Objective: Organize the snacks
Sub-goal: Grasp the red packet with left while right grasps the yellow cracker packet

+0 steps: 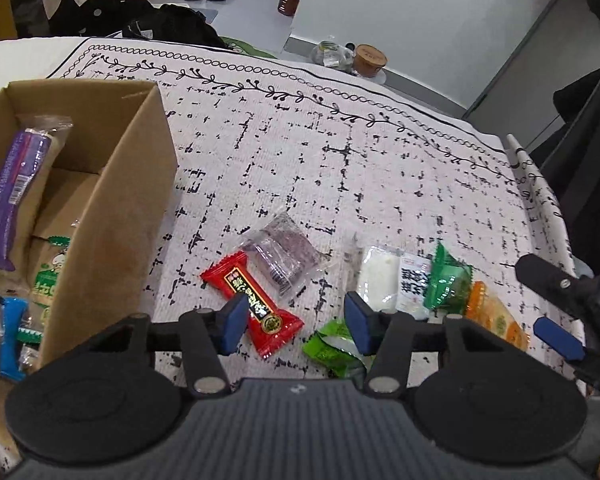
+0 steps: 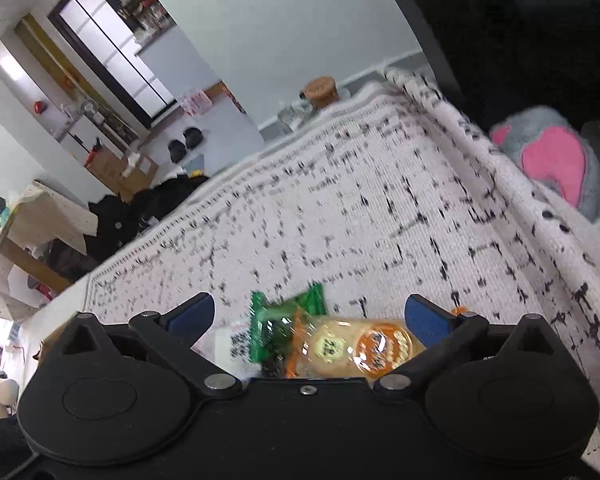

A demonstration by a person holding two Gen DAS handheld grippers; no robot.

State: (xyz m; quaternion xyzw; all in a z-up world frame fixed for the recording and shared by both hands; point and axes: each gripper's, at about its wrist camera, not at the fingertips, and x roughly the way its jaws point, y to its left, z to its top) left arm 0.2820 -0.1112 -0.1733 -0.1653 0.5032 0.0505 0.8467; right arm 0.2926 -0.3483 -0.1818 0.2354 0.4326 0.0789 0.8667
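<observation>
Now, as I see it from my two tongs:
Landmark: the box (image 1: 112, 184), brown cardboard, open-topped, at the left on the patterned cloth (image 1: 340, 168).
In the box: a purple packet (image 1: 12, 192) leaning on the far wall, a green-and-white packet (image 1: 50, 268) below it, a blue packet (image 1: 0, 332) at the near end.
Right of the box: a red snack (image 1: 256, 304) lies nearest it, then a clear packet (image 1: 284, 256) with a dark purple filling touching the red one's far side.
Further right: a light green snack (image 1: 332, 348), a white packet (image 1: 384, 276), a dark green packet (image 1: 446, 276) and an orange snack (image 1: 496, 316), bunched together.
My left tongs (image 1: 298, 322): half apart, released, gripping nothing; the red snack's near end and the light green snack lie below the gap.
My right tongs (image 2: 310, 318): spread wide, released; the orange snack (image 2: 364, 346) and dark green packet (image 2: 288, 320) lie below the gap, neither pad pressing them.
Beyond the cloth: a pink-and-grey plush toy (image 2: 552, 160), far right of the box.
</observation>
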